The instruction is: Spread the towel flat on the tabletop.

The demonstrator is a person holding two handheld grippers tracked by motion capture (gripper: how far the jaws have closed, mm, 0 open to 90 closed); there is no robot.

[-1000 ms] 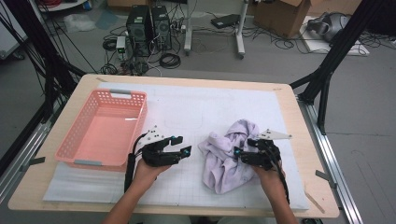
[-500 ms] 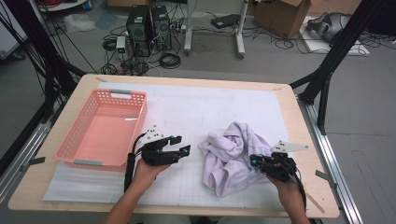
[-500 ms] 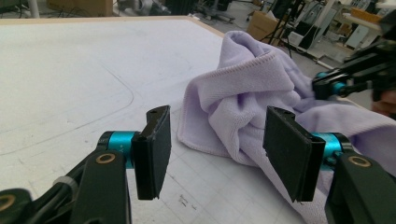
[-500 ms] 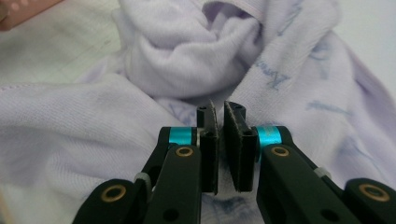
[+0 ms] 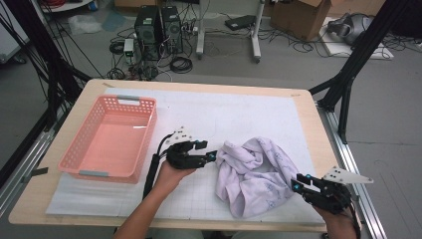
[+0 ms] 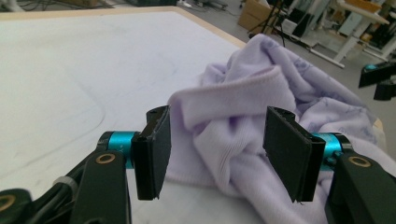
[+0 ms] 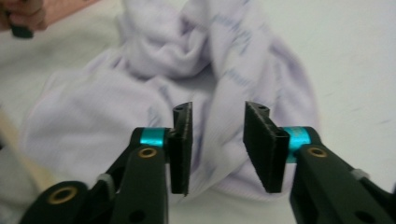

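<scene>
- Cloth (image 5: 256, 174), pale lilac with a faint print, lies crumpled in a loose heap on the white mat (image 5: 239, 114), to the right of the pink basket (image 5: 112, 139) and well apart from it.
- Handling, as a judgement: light, soft, limp, knit-like (ribbed hem visible in the left gripper view). It will sag and drape when lifted; not fragile, not slippery. A pinch on one layer will likely drag the rest along.
- Best hold, I judge: the thick folded hem ridge (image 6: 233, 93) on the side of the heap facing the basket, or a free edge at the near right corner, rather than the bulky middle.
- Left gripper (image 5: 211, 155) sits just at the basket-side edge of the cloth, jaws standing apart with the hem fold between them; pads (image 6: 156, 144) not pressing, nothing held.
- Right gripper (image 5: 298, 183) is at the far side of the cloth from the basket, near the table (image 5: 308, 107) front edge. Its jaws have just been reopening after a brief close; gap moderate, no fabric between pads (image 7: 261, 144), cloth lies beyond them.
</scene>
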